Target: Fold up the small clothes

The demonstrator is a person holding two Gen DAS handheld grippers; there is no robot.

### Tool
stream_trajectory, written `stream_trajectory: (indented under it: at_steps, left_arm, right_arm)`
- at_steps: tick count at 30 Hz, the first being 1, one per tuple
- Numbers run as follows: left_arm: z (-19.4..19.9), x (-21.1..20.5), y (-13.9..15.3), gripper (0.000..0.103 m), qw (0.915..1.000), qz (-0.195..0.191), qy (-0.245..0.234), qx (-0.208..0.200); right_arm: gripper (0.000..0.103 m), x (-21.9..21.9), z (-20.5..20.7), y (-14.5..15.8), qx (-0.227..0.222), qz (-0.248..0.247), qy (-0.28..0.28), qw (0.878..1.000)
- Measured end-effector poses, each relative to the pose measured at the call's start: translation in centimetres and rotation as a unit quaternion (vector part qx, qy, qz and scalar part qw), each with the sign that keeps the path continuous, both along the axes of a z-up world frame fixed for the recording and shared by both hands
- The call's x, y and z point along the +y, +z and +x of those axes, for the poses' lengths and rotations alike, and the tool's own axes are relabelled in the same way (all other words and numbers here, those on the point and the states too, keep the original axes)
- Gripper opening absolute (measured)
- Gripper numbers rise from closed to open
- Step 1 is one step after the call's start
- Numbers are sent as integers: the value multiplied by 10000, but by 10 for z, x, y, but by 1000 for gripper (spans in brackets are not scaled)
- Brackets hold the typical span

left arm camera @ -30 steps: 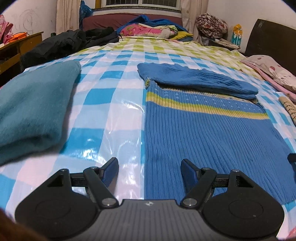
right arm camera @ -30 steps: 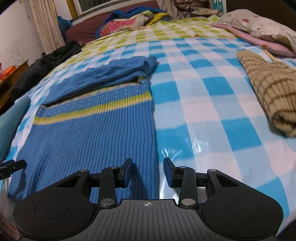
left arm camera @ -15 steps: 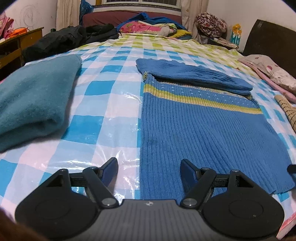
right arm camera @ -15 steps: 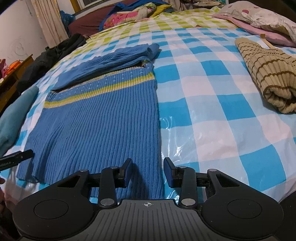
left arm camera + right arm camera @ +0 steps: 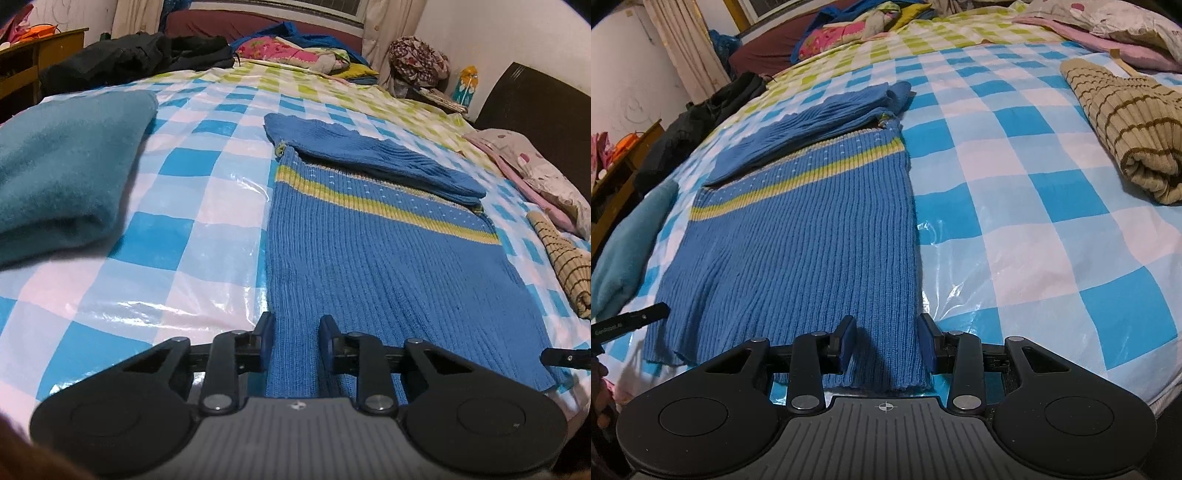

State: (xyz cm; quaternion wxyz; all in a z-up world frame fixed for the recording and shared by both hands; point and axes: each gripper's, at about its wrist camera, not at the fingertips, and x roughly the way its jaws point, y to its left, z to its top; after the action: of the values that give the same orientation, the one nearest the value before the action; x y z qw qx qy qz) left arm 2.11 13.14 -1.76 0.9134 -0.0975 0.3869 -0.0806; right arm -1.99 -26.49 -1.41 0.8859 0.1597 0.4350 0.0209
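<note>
the blue sweater (image 5: pixel 388 273)'s near hem is hidden behind the left gripper (image 5: pixel 295 341); the teal blanket (image 5: pixel 55 177) runs off the left edge.

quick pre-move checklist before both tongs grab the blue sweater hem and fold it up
1. Left tongs straddle the blue sweater at its near left hem corner: ok, open, with cloth between the fingers.
2. Right tongs straddle the near right hem corner: ok, open.
3. Sleeves folded across the sweater's top: ok.
4. Sweater body flat: ok, though the hem between the tongs ripples slightly.
5. Fold path free of the teal blanket and striped tan garment: ok, both lie apart from the sweater.
6. Fingers deep enough to catch both layers: cannot tell.
</note>
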Motion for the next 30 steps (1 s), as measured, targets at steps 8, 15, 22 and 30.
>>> stream_trajectory:
  at_steps: [8,15,22,30]
  left_arm:
    - [0,-4,1,32,9999,121,-35,44]
    - [1,7,8,14,9989,-449,13,123]
    - [10,14,24,13,9917,-1280,106,-78]
    - [29,20,49,10,9822,-1792,219,-512]
  right_arm:
    - [21,1,-1,0,59,144,112,9998]
    - [10,-9,1,0,23,945,-72,9955]
    - [9,-15,8,19,-585,2027,-203,9773]
    - [9,-20,27,40,-1132,2517,-297,9607]
